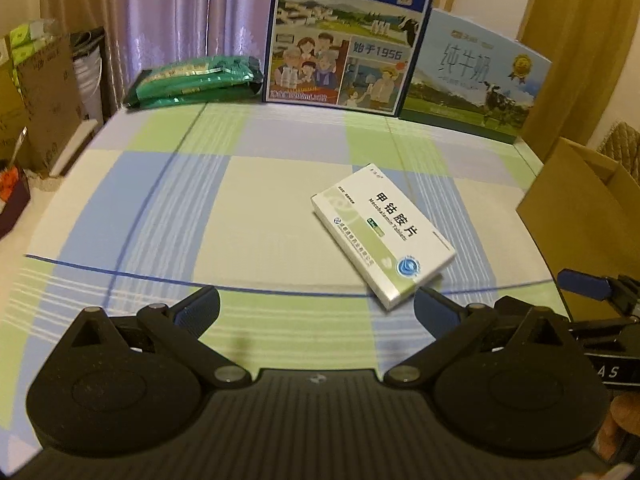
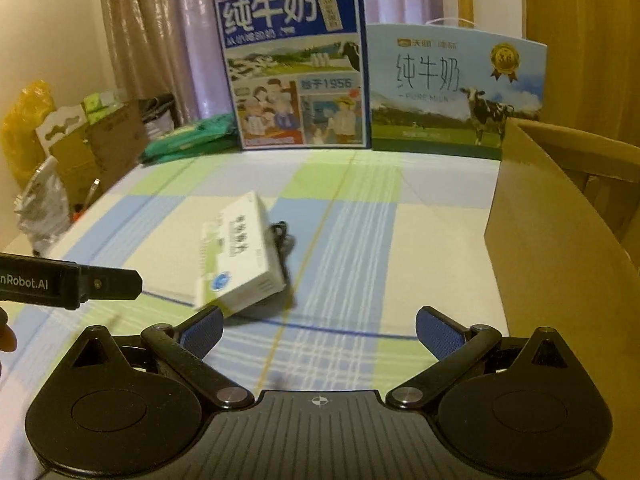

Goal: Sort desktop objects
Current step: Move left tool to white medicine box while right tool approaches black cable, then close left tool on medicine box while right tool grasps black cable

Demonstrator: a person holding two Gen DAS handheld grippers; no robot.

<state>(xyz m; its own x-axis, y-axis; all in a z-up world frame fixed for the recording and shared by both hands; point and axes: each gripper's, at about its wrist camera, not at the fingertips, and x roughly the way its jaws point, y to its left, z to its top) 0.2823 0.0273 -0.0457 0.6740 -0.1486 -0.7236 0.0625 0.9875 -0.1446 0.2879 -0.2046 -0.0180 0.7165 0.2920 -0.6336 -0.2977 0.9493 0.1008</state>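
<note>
- Nearest are the left gripper [image 1: 316, 304] and the right gripper [image 2: 319, 328], each with its blue-padded fingers [image 1: 200, 306] spread wide and holding nothing, hovering low over the checked cloth of the worktop [image 1: 240, 208].
- Just beyond them lies the white Mecobalamin tablet box [image 1: 384, 236], flat on the cloth and skewed, its near corner just beside the left gripper's right-hand finger. From the right wrist view it sits ahead and left, blurred, with a small dark object [image 2: 282, 236] close behind it that I cannot identify.
- The box looks light, stiff card, smooth-faced and easy to dent; I would pinch it gently across its narrow width.
- To the right stands an open brown cardboard box [image 2: 540, 240], probably the place to sort into.
- At the far edge stand two milk cartons [image 1: 344, 36] and green packets [image 1: 192, 80] before a curtain.
</note>
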